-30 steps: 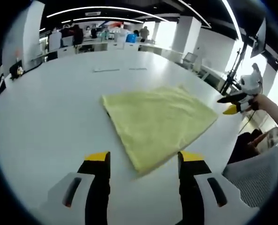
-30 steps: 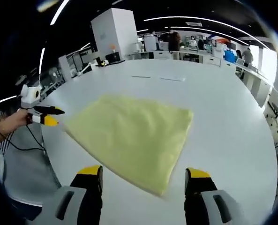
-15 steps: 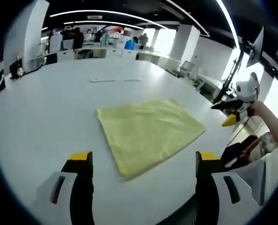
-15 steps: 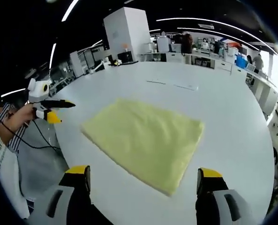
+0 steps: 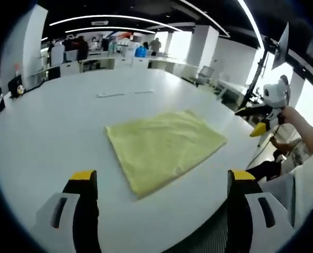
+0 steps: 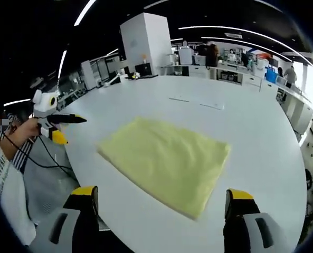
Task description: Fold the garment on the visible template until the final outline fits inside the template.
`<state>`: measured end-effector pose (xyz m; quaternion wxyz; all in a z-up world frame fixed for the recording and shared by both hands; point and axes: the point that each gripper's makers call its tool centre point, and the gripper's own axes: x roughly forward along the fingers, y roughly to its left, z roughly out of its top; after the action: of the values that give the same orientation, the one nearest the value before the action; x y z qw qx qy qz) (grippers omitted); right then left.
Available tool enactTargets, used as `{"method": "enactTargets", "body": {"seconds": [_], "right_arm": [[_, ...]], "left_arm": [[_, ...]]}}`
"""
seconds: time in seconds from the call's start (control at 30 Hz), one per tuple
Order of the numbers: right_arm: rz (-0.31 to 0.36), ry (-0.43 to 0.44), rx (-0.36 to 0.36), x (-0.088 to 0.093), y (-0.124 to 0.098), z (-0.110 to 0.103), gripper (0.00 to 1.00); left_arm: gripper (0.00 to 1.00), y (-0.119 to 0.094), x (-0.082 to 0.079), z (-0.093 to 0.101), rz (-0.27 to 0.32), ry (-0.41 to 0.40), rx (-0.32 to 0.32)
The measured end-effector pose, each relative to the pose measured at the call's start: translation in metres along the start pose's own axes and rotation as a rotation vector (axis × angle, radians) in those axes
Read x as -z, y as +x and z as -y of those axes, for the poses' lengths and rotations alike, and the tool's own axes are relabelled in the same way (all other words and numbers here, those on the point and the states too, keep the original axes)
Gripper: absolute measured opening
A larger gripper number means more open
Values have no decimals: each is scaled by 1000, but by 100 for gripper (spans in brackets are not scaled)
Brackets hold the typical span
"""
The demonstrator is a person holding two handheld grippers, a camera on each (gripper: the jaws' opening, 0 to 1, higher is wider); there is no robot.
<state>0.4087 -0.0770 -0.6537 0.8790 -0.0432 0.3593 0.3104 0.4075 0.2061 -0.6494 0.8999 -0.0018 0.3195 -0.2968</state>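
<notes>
A pale yellow garment [image 5: 164, 147] lies folded flat into a rough rectangle on the white table [image 5: 45, 137]. My left gripper [image 5: 163, 178] is held back from its near edge, jaws wide open with nothing between them. In the right gripper view the garment [image 6: 167, 161] lies in the middle of the table, and my right gripper [image 6: 162, 193] stands wide open, back from the near corner. A hand holds each gripper off the table's side: the right gripper [image 5: 247, 122] at the right of the left gripper view, the left gripper [image 6: 70, 129] at the left of the right gripper view.
Two thin pale strips [image 5: 124, 94] lie on the table beyond the garment, also visible as strips [image 6: 196, 101] in the right gripper view. The table's rounded edge [image 6: 87, 174] runs close below the garment. Desks, pillars and people stand far behind.
Both grippers have drawn back from the garment and their jaws have spread wider. The garment has stayed flat in place.
</notes>
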Motion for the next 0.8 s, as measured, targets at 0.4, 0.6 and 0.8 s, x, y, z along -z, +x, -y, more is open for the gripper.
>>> {"method": "enactTargets", "body": {"seconds": [0.4, 0.6, 0.8], "right_arm": [[4, -11, 44, -1, -4, 5, 99], [-20, -27, 62, 6, -5, 4, 95], [-56, -33, 85, 13, -7, 4, 91]], "left_arm": [[99, -6, 5, -3, 14, -24, -2], [99, -7, 7, -1, -6, -19, 5], [98, -8, 7, -6, 13, -56, 5]]}}
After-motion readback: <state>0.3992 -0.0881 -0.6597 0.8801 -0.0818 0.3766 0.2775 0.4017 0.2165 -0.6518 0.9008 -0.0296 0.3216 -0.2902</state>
